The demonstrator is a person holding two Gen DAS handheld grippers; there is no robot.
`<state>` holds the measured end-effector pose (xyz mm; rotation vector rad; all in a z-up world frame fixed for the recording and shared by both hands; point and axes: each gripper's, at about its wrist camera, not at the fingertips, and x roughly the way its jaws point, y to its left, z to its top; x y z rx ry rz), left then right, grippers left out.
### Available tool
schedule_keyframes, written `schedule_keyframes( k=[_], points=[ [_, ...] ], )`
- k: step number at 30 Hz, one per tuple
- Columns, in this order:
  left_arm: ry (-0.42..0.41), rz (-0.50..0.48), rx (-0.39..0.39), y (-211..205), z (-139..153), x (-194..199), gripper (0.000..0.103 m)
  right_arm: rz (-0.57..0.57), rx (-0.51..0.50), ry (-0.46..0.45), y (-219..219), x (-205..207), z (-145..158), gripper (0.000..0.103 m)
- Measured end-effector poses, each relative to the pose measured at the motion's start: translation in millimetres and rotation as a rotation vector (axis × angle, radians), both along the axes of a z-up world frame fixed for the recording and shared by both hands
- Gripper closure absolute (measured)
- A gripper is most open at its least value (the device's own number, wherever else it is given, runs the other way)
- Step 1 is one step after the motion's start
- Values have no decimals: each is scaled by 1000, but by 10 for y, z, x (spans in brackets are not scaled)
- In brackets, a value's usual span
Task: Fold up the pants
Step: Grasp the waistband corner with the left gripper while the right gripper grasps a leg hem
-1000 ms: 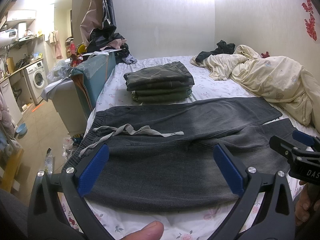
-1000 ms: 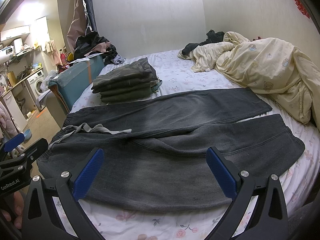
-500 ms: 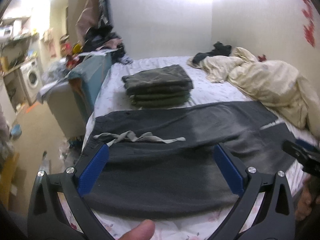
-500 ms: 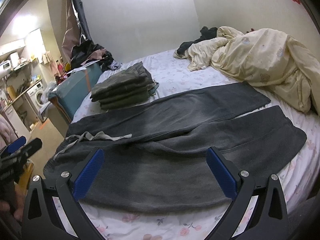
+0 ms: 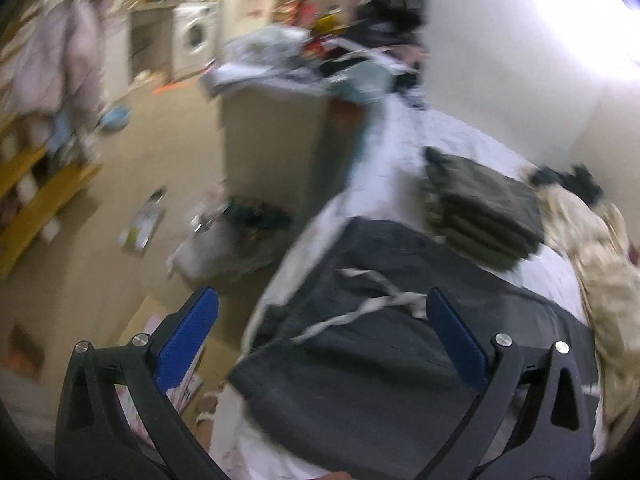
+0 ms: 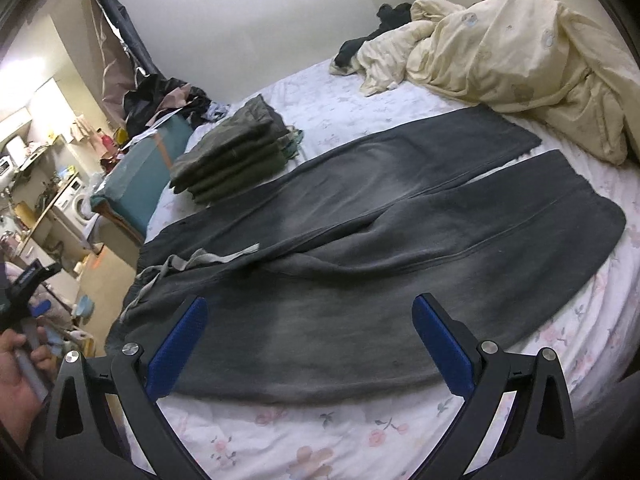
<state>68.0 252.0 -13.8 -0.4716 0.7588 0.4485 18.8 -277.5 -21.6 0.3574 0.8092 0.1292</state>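
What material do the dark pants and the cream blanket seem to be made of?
Dark pants: probably soft washed cotton or fleece, matte, with faded grey patches and a flat drawstring. Cream blanket: likely a padded cotton quilt, matte; it bunches in thick, puffy folds.

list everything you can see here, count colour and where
pants: 1, dark grey, flat across the bed, pale drawstring at the waistband
folded clothes: 1 stack, olive, behind the pants
duvet: 1, cream, bunched at the far right
bedsheet: 1, white floral
washing machine: 1, white, across the room
left tongs: blue pads, open, over the waistband
right tongs: blue pads, open, over the near leg
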Motion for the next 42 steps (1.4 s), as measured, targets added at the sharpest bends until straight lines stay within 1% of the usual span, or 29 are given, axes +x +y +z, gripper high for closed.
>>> schedule_keyframes(
  k=[2,5,7,8,10,11,12,13,14,15,16,17,19,21,22,23,24,26,27,28,29,31,33,34,36,38,39,40,42],
  points=[
    [46,43,-55,96,-244,-77,1,15,14,14,9,7,-25,0],
    [121,88,-161,145,-720,-142,2,25,27,47,33,64,-87,0],
    [170,100,-210,64,-1006,-131,2,32,53,75,38,95,-140,0],
    [207,98,-236,5,-1218,-111,4,35,60,84,41,104,-160,0],
    [258,100,-258,-127,-1422,-83,8,36,61,100,49,120,-203,0],
    [279,107,-274,-150,-1557,-50,14,34,58,108,47,124,-223,0],
    [290,115,-270,-160,-1608,-28,19,32,57,112,45,133,-234,0],
    [296,125,-237,-167,-1625,-25,38,28,58,118,31,137,-250,0],
    [298,131,-197,-194,-1609,-10,64,23,56,121,18,138,-258,0],
    [292,134,-139,-237,-1542,-14,73,16,51,124,7,140,-269,0],
    [263,123,-110,-288,-1444,-34,83,7,46,128,-9,142,-281,0],
    [237,109,-96,-345,-1341,-65,88,-2,44,131,-24,145,-291,0],
    [180,84,-71,-421,-1130,-122,91,-9,52,135,-43,158,-298,0],
    [118,28,-37,-562,-825,-190,94,-8,54,134,-34,170,-289,0],
    [99,3,-37,-603,-715,-225,94,-3,50,129,-21,166,-280,0],
    [92,-13,-35,-645,-590,-271,94,3,43,125,-7,164,-274,0],
    [112,-8,-23,-650,-531,-299,95,6,38,122,2,165,-272,0],
    [183,15,-25,-614,-568,-320,95,12,32,122,5,150,-280,0],
    [299,26,-19,-599,-729,-309,95,11,32,125,6,154,-284,0],
    [350,26,-17,-581,-838,-310,95,7,34,129,-10,153,-304,0],
    [382,32,-10,-572,-919,-307,95,-1,30,136,-29,156,-331,0],
    [374,47,-5,-571,-938,-280,95,-15,29,151,-72,154,-379,0],
    [357,30,53,-676,-856,-210,95,-37,50,188,-167,128,-474,0],
    [354,18,71,-716,-828,-192,95,-54,74,210,-221,103,-531,0],
    [337,23,57,-688,-840,-227,95,-101,145,276,-360,32,-707,0],
    [327,46,17,-643,-834,-269,95,-212,239,370,-586,-75,-977,0],
    [326,50,14,-625,-838,-267,95,-249,261,389,-651,-111,-1060,0],
    [326,49,17,-631,-839,-266,95,-319,290,428,-785,-138,-1190,0],
    [323,33,39,-661,-841,-256,95,-397,317,446,-967,-137,-1289,5]
  ],
)
